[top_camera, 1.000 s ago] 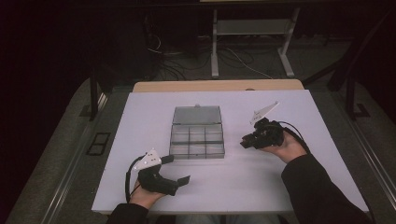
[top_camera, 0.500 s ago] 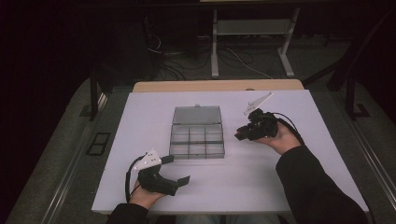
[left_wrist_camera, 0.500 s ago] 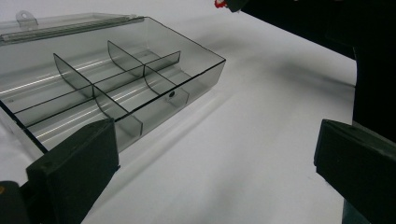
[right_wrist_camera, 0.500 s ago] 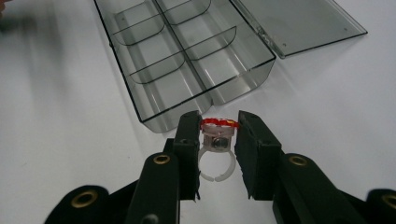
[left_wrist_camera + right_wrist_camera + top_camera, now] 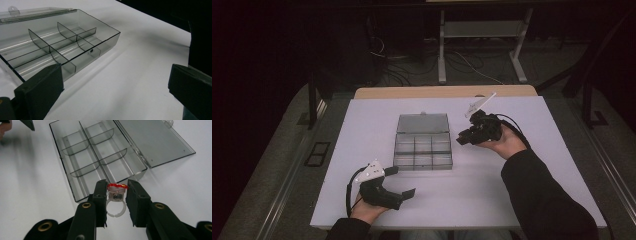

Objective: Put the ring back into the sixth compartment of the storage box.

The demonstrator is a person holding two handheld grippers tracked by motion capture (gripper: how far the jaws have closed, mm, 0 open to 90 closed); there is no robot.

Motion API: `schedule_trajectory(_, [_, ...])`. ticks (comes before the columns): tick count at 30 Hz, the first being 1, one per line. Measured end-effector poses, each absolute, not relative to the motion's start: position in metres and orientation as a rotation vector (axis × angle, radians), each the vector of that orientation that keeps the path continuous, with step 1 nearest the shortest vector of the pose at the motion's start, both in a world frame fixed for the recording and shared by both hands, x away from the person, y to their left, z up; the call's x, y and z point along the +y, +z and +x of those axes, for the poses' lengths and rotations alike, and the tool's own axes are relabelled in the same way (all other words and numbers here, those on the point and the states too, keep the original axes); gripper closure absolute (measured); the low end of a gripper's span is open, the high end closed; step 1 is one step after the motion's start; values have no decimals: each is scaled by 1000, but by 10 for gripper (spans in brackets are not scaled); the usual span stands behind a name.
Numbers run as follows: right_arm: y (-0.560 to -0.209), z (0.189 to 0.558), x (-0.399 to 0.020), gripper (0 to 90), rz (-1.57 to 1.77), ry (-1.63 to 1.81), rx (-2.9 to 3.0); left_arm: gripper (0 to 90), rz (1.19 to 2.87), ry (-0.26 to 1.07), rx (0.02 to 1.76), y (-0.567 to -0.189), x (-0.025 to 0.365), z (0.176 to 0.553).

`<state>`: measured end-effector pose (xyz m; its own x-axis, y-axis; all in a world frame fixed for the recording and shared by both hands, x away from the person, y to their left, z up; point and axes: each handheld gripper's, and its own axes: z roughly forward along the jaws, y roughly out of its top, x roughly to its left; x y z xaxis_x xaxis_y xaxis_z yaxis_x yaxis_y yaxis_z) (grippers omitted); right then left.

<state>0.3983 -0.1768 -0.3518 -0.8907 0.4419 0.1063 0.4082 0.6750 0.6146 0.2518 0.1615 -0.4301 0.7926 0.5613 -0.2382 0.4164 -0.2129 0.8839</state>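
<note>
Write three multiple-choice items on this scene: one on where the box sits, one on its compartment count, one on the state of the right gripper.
1. Where is the clear compartment box on the white table?
A. Between the two grippers
B. At the far right edge
C. On the floor

2. How many compartments does it have?
A. Two
B. Six
C. Twelve

3. What is the right gripper doing?
A. Standing open with nothing in it
B. Gripping the box lid
C. Shut on a ring with a red top

Answers: 1 A, the high view shows it mid-table with the left gripper nearer and left of it. 2 B, dividers form two rows of three. 3 C, the right gripper view shows the jaws pressing the ring.
</note>
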Motion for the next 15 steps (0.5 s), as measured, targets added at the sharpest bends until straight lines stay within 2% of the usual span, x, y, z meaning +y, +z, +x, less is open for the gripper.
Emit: schedule_trajectory(15, [-350,414,-155,698,728,1019,2822,0,1840,157,743,-430,161,252])
